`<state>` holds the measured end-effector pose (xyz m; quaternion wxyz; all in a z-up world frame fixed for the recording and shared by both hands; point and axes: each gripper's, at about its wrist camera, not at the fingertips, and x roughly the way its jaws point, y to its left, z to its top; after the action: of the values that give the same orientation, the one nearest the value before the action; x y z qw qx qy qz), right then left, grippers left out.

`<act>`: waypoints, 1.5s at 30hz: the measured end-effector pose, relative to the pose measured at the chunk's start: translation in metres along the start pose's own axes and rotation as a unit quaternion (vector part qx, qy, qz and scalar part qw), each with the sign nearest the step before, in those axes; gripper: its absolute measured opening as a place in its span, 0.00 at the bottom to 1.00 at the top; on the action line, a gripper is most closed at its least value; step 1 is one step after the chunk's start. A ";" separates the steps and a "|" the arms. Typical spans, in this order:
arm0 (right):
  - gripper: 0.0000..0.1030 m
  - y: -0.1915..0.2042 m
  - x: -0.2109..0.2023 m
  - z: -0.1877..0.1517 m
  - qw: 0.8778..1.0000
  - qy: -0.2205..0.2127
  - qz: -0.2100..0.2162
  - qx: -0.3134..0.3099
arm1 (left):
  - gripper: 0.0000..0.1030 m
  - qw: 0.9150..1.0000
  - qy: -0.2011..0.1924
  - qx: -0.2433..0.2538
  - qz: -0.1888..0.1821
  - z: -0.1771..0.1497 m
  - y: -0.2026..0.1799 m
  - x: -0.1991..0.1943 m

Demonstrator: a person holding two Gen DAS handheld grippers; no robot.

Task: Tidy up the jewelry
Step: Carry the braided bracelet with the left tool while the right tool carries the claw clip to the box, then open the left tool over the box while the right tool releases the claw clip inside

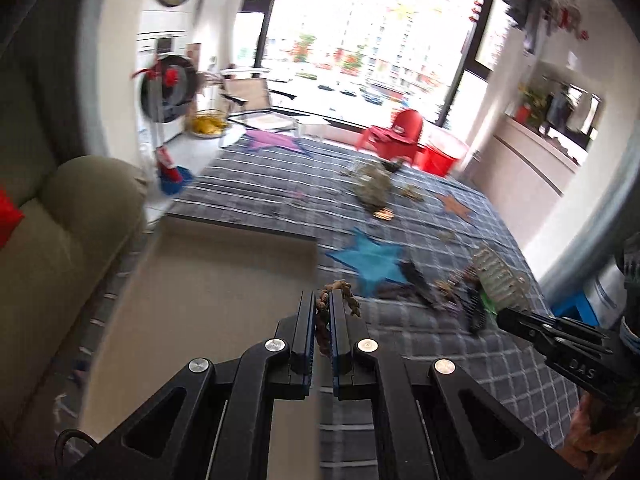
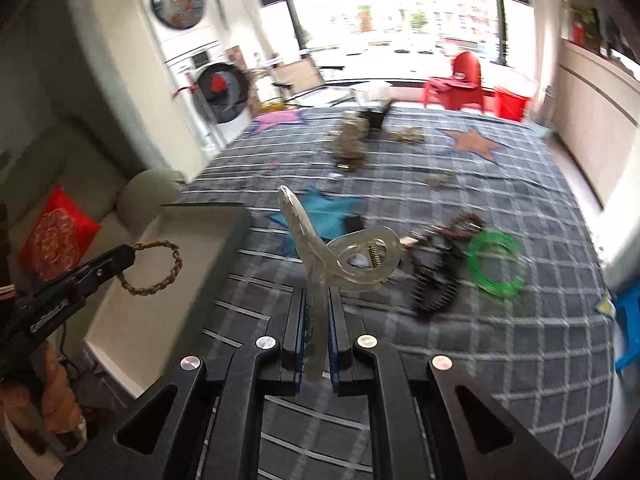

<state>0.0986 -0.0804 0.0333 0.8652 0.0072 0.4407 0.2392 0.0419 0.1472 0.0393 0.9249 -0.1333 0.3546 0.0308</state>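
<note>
My left gripper (image 1: 322,300) is shut on a brown braided bracelet (image 1: 344,294), held over the right edge of a shallow beige tray (image 1: 200,280). In the right wrist view that gripper (image 2: 128,254) shows at the left with the bracelet (image 2: 160,268) hanging as a loop above the tray (image 2: 168,280). My right gripper (image 2: 318,296) is shut on a clear plastic hair claw clip (image 2: 344,256), lifted above the bed. In the left wrist view the right gripper (image 1: 502,314) holds the clip (image 1: 500,280) at the right.
A grey checked bedspread (image 2: 480,360) with star patches carries a green ring (image 2: 496,262), a black comb clip (image 2: 436,284), a beaded piece (image 2: 464,226) and more jewelry farther back (image 2: 352,136). A sofa (image 1: 60,240) stands left of the tray.
</note>
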 end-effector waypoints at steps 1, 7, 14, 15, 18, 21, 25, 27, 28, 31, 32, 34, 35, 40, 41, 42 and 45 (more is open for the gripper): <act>0.10 0.009 0.004 0.005 1.000 0.003 0.008 -0.009 | 0.08 1.000 -0.002 -0.007 0.009 0.003 0.011 -0.001; 0.10 0.063 0.035 0.032 0.997 0.025 0.041 -0.068 | 0.08 0.998 -0.011 -0.031 0.049 0.018 0.057 0.005; 0.10 0.113 0.085 0.057 0.989 0.071 0.070 -0.112 | 0.08 0.996 0.010 -0.044 0.081 0.028 0.085 0.042; 0.10 0.118 0.093 0.060 0.988 0.078 0.072 -0.116 | 0.08 0.995 0.014 -0.044 0.086 0.028 0.088 0.050; 0.10 0.131 0.121 0.065 0.985 0.099 0.072 -0.122 | 0.08 0.994 0.023 -0.045 0.100 0.028 0.097 0.067; 0.10 0.136 0.149 0.066 0.983 0.119 0.068 -0.126 | 0.08 0.992 0.039 -0.050 0.105 0.028 0.104 0.088; 0.10 0.140 0.181 0.065 0.980 0.140 0.061 -0.123 | 0.08 0.991 0.061 -0.054 0.110 0.023 0.112 0.109; 0.10 0.139 0.194 0.064 0.980 0.149 0.061 -0.116 | 0.08 0.990 0.067 -0.053 0.114 0.021 0.114 0.116; 0.10 0.139 0.199 0.064 0.980 0.152 0.060 -0.114 | 0.08 0.989 0.068 -0.051 0.118 0.020 0.115 0.117; 0.10 0.135 0.214 0.062 0.979 0.163 0.058 -0.104 | 0.08 0.988 0.076 -0.048 0.124 0.018 0.117 0.120; 0.10 0.135 0.215 0.061 0.979 0.164 0.059 -0.102 | 0.08 0.988 0.078 -0.048 0.125 0.018 0.117 0.120; 0.11 0.134 0.217 0.061 0.980 0.162 0.062 -0.102 | 0.08 0.987 0.084 -0.050 0.131 0.017 0.118 0.122; 0.12 0.134 0.218 0.062 0.979 0.163 0.064 -0.101 | 0.08 0.986 0.087 -0.049 0.134 0.016 0.119 0.123; 0.19 0.126 0.227 0.062 0.978 0.179 0.077 -0.077 | 0.08 0.982 0.100 -0.053 0.150 0.013 0.122 0.127; 0.21 0.124 0.228 0.062 0.978 0.180 0.079 -0.071 | 0.08 0.982 0.101 -0.055 0.151 0.012 0.123 0.127; 0.27 0.122 0.227 0.062 0.978 0.180 0.085 -0.065 | 0.08 0.981 0.103 -0.058 0.151 0.012 0.124 0.128; 0.53 0.120 0.218 0.066 0.980 0.168 0.092 -0.061 | 0.08 0.981 0.107 -0.057 0.153 0.011 0.124 0.129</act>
<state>0.2087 0.1303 -0.0646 0.7522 -0.0451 0.5617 0.3414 0.1272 0.2648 -0.0664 0.8570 -0.1327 0.4651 0.1778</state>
